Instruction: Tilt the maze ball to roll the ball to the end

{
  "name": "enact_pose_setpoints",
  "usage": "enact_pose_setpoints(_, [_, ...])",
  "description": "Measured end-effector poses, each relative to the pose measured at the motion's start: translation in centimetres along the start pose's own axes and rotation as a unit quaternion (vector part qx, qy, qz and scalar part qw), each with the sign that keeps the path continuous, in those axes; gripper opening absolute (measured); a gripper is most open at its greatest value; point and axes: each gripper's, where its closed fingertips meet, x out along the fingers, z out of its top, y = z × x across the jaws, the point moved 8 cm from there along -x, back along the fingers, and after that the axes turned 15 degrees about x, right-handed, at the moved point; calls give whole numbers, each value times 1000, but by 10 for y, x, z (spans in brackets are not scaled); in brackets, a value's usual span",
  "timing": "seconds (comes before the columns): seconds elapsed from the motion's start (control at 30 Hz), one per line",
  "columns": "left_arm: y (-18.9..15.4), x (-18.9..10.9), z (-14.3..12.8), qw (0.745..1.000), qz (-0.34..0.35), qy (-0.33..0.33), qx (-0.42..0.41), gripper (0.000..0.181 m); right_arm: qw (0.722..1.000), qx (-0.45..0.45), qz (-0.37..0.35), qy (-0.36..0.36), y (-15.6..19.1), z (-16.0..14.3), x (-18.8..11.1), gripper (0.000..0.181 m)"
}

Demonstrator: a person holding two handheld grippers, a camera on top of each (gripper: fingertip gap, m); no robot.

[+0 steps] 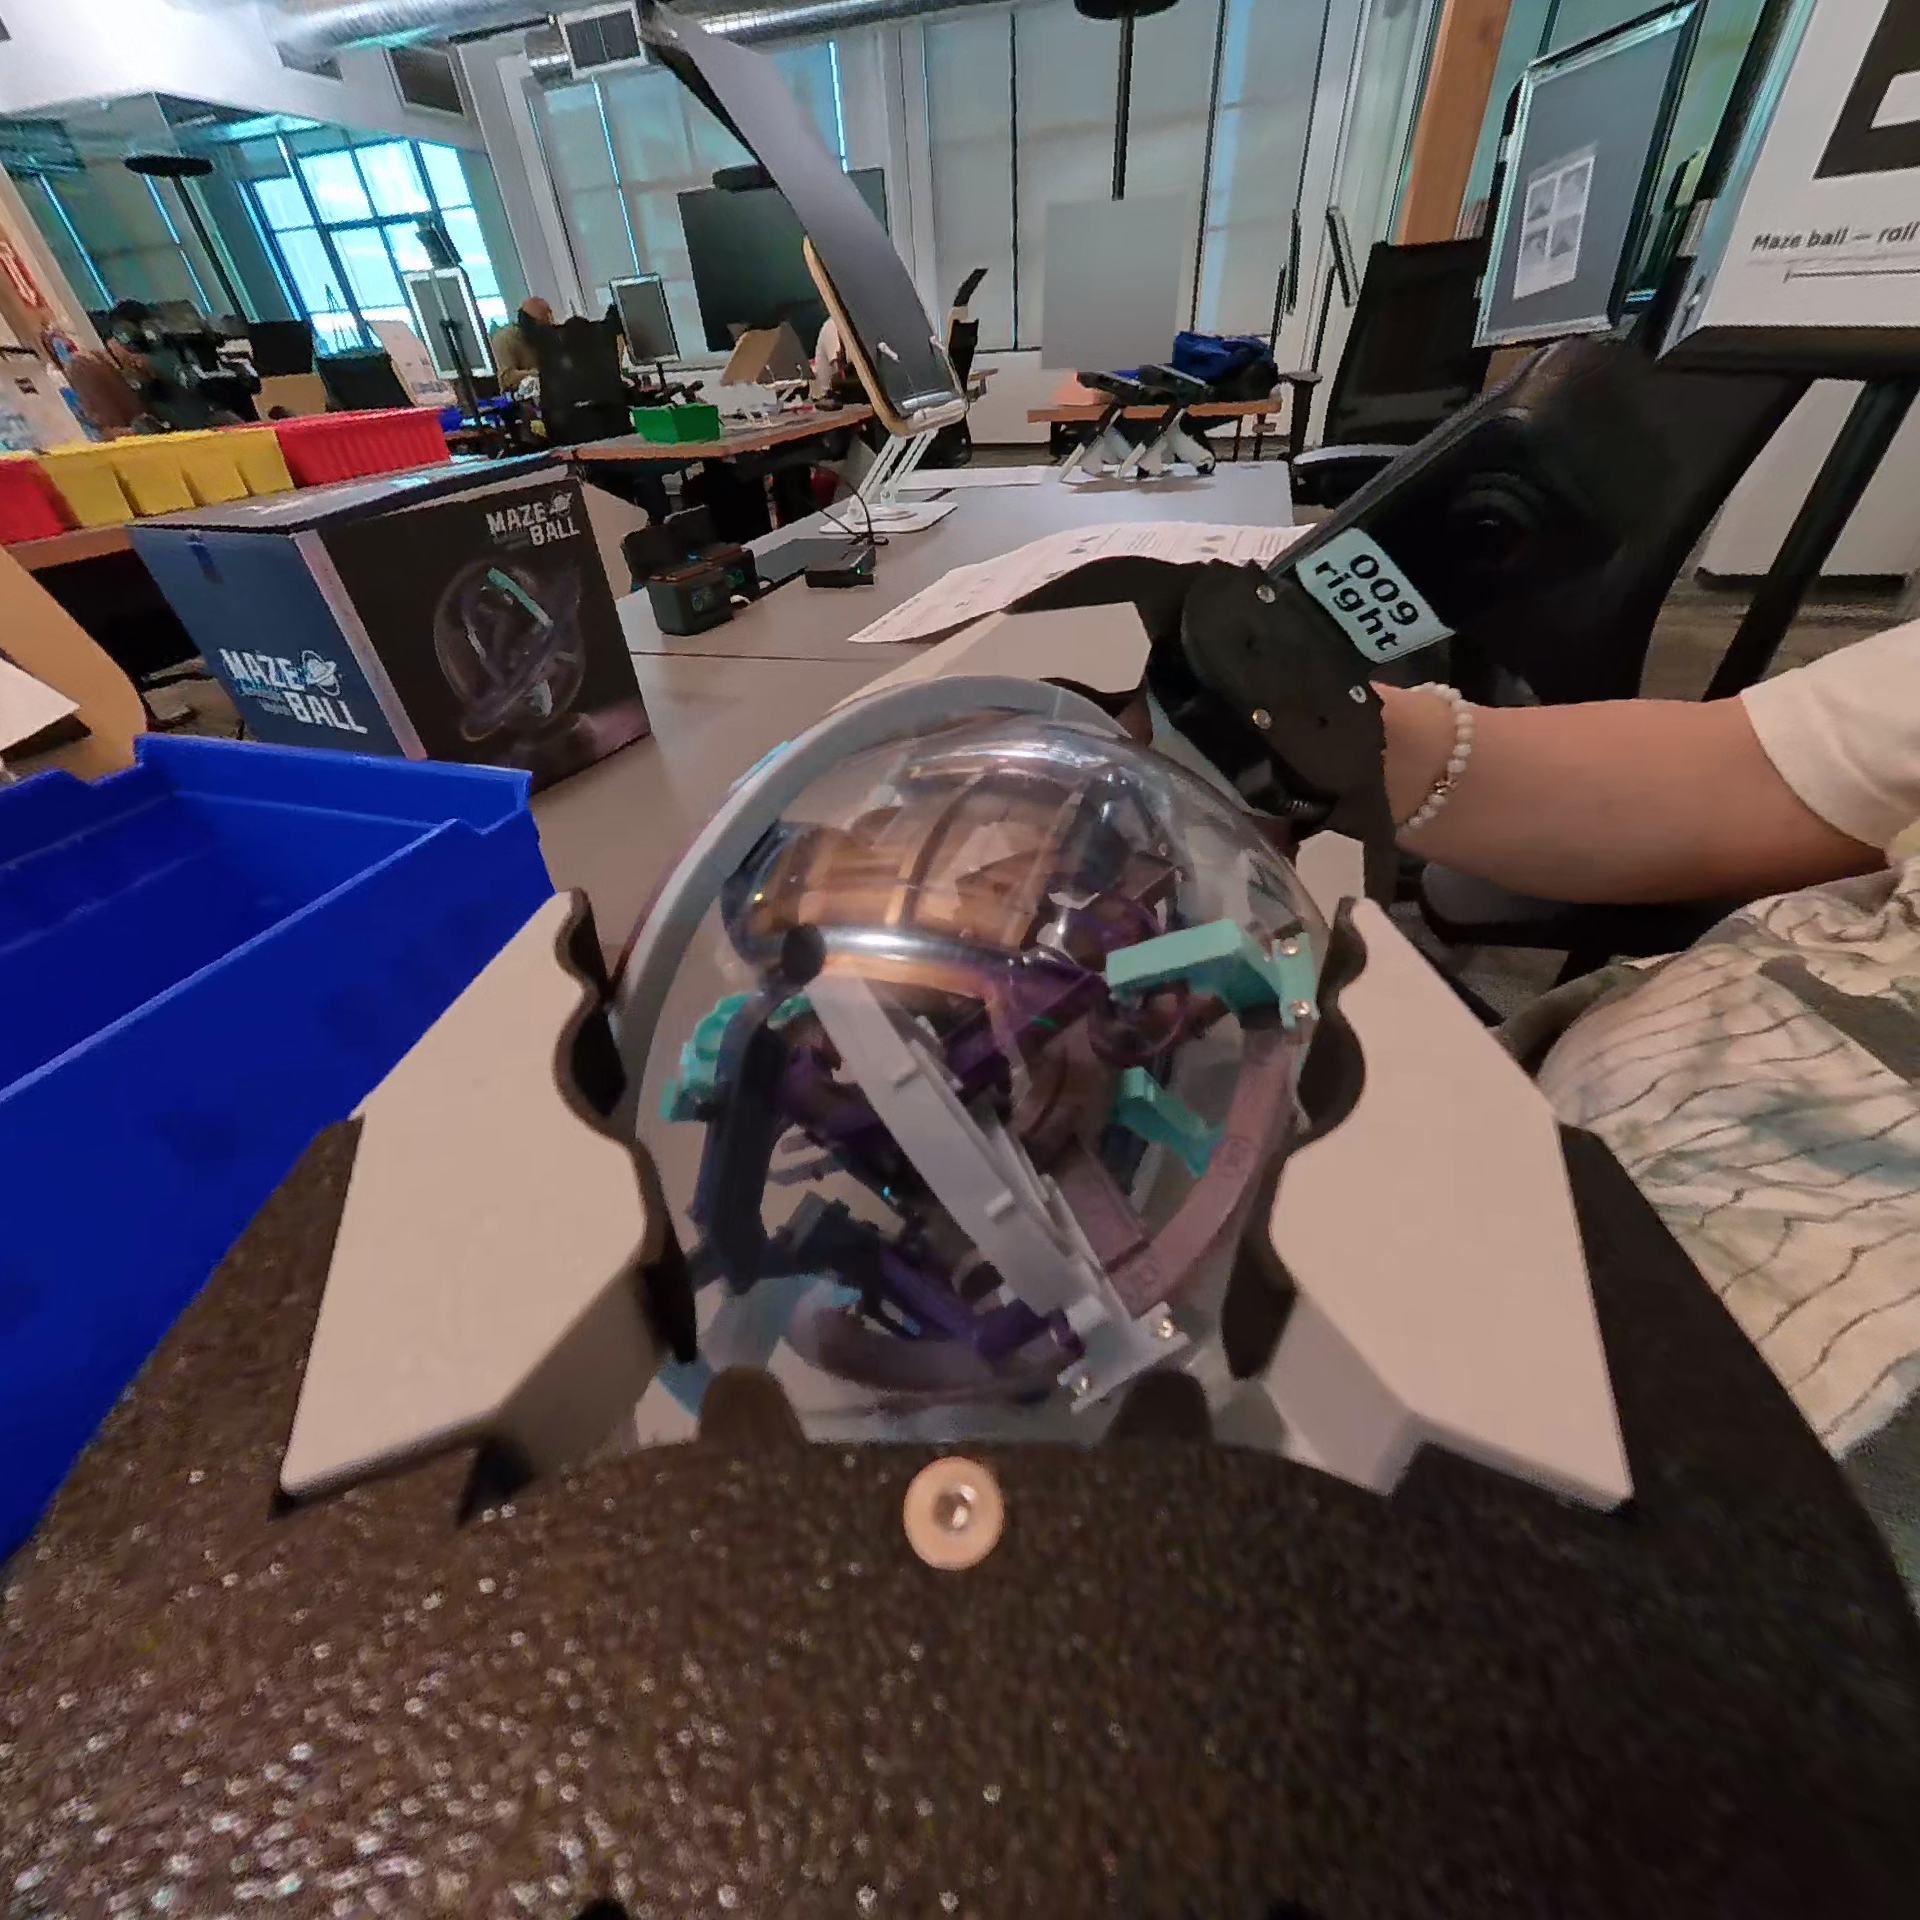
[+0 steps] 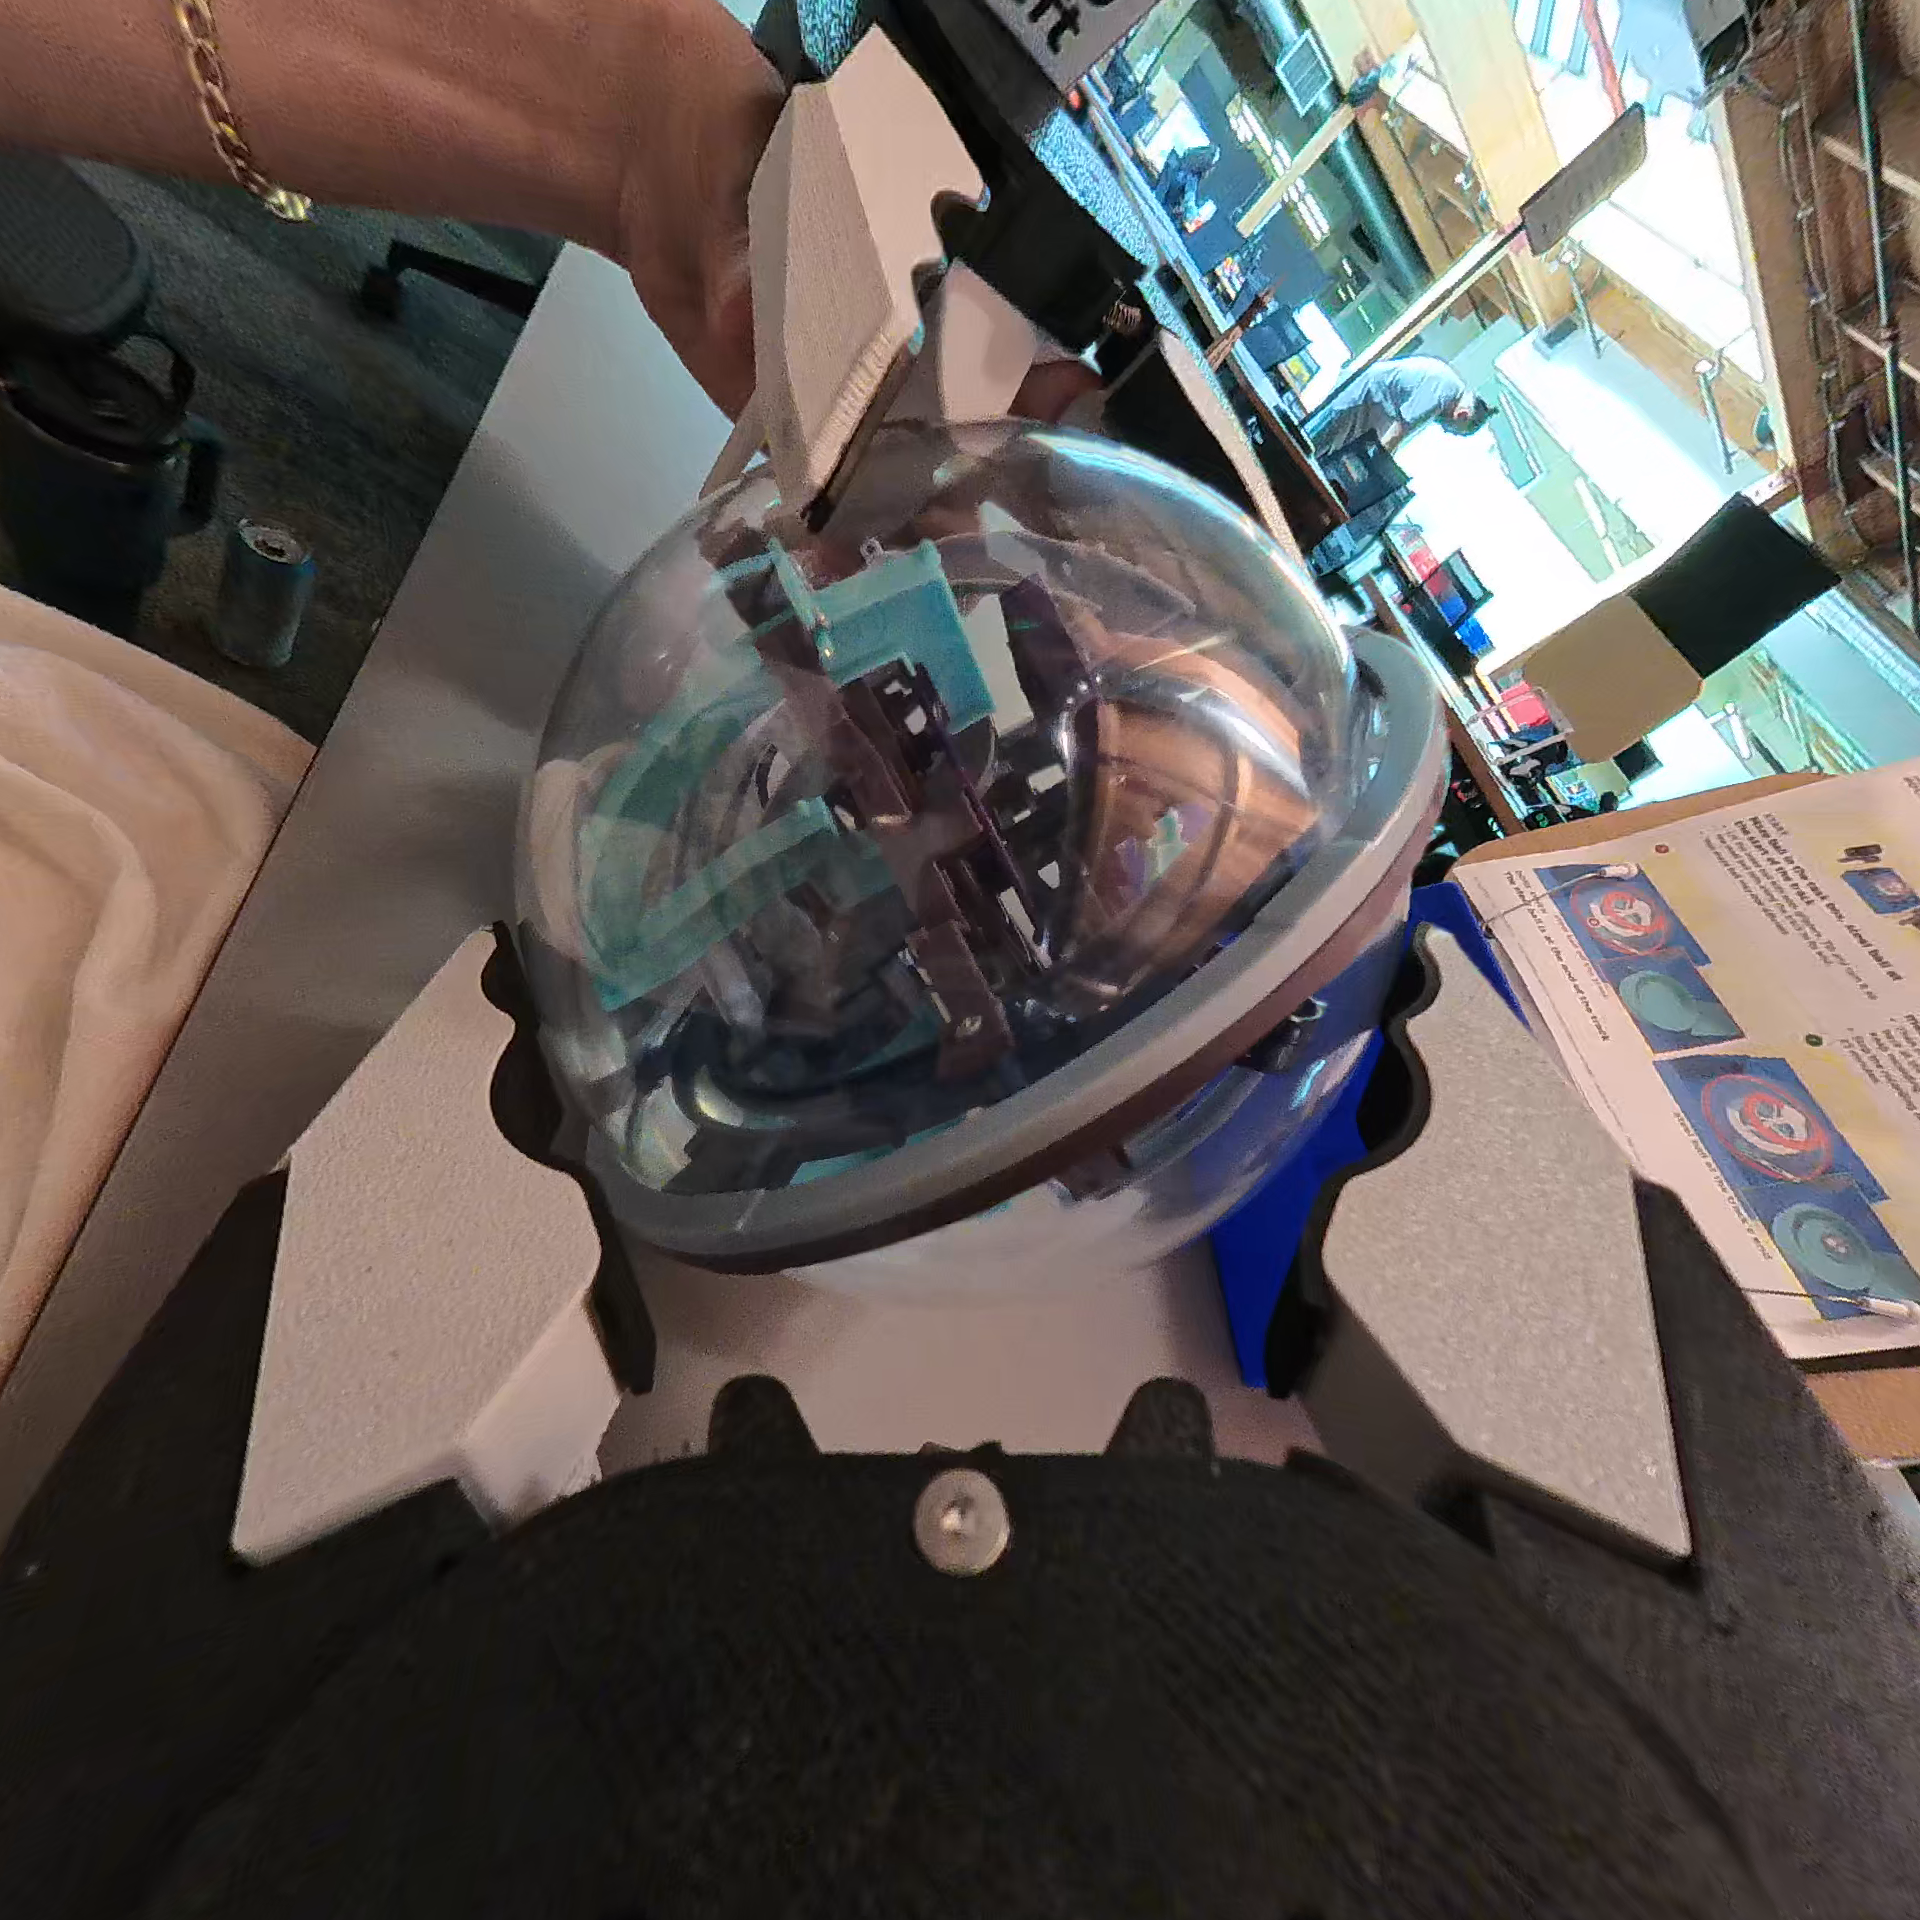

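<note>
maze ball [image 1: 966, 1039]: middle of frame, off the table | left gripper [image 1: 961, 1132] and right gripper [image 2: 961, 1153]: both squeeze it | risk: smooth clear shell slips out, or a big tilt makes the little ball (unseen) fall off its track

The left gripper [image 1: 961, 1132] clasps the clear maze ball [image 1: 966, 1049] between both fingers; the right gripper [image 1: 1288, 675] meets its far side, blue bin [image 1: 239, 935] left.

Open-plan office or lab workspace, long grey table [image 1: 1039, 499] with printed instruction sheets [image 2: 1756, 1049], black office chairs [image 1: 1392, 364], monitors [image 1: 644, 317] on far tables, red and yellow storage bins [image 1: 208, 468], blue bin [image 1: 260, 935], full-height windows [image 1: 343, 229], exposed ceiling duct [image 1: 416, 21].
</note>
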Motion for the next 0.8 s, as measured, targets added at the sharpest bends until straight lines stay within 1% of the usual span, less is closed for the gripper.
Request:
enact_pose_setpoints(0.1, [0,-1,1,1000,8,-8,-1,133,1000,-1,2,-2,0,0,0,155])
enact_pose_setpoints(0.17, [6,-5,9,998,42,-50,-5,145,1000,2,8,-1,1,-2,0,153])
enact_pose_setpoints(0.23, [14,-14,16,994,66,-85,-21,146,1000,-7,18,-1,2,-4,-1,149])
enact_pose_setpoints(0.3, [18,-19,11,995,71,-67,-33,157,1000,-11,28,-7,3,-5,-3,146])
enact_pose_setpoints(0.37, [11,-14,-1,998,28,-37,-48,154,999,3,30,-11,3,-5,-2,145])
enact_pose_setpoints(0.4, [6,-10,-7,999,-1,-22,-50,147,999,14,28,-10,3,-5,-2,145])
enact_pose_setpoints(0.47, [-1,0,-15,998,-26,3,-49,151,999,36,28,3,2,-7,0,148])
enact_pose_setpoints(0.53, [-4,2,-13,999,-36,-8,-32,142,998,51,31,30,0,-13,-1,156])
enact_pose_setpoints(0.6, [-7,-1,-6,998,-37,-43,1,131,997,32,25,58,-2,-20,-2,157])
enact_pose_setpoints(0.63, [-8,-3,-2,998,-35,-59,12,128,997,17,12,72,-4,-23,-2,156])
enact_pose_setpoints(0.7, [-7,-8,1,997,-33,-64,3,125,997,1,-1,74,-6,-24,-2,152])
enact_pose_setpoints(0.8, [-6,-15,2,996,-41,-73,-14,120,997,-10,-2,82,-8,-26,-5,147])
